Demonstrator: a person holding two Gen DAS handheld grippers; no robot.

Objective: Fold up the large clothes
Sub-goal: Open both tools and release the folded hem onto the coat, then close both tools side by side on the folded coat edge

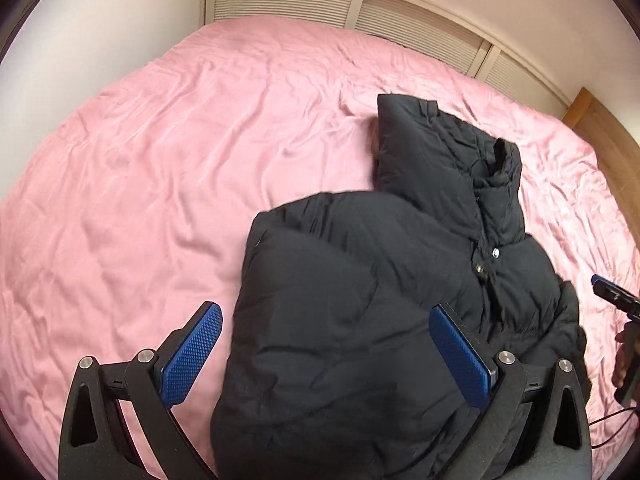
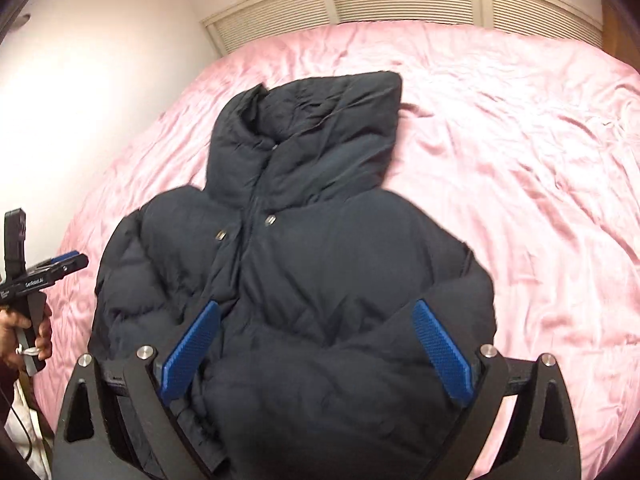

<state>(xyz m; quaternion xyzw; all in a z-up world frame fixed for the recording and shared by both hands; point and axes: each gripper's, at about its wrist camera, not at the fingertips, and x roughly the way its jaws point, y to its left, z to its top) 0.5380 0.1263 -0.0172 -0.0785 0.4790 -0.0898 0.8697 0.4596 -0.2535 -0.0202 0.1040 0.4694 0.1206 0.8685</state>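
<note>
Lying on pink bedsheet (image 1: 140, 168), black puffer jacket (image 2: 320, 280), hood away from jaws, body between them. Left gripper (image 1: 326, 320) hovering, jaws wide open, gripping nothing. Right gripper (image 2: 316, 316) likewise spread wide, empty. Small white print on left gripper body, unreadable.

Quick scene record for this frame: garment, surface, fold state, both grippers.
garment: black puffer jacket, hooded
hood: hood lies flat at the far end
surface: pink bedsheet, wrinkled
fold state: sleeves seem folded in over the body; front snaps visible
left gripper: jaws open, over the jacket's left edge, holding nothing
right gripper: jaws open, over the jacket's lower body, holding nothing
</note>
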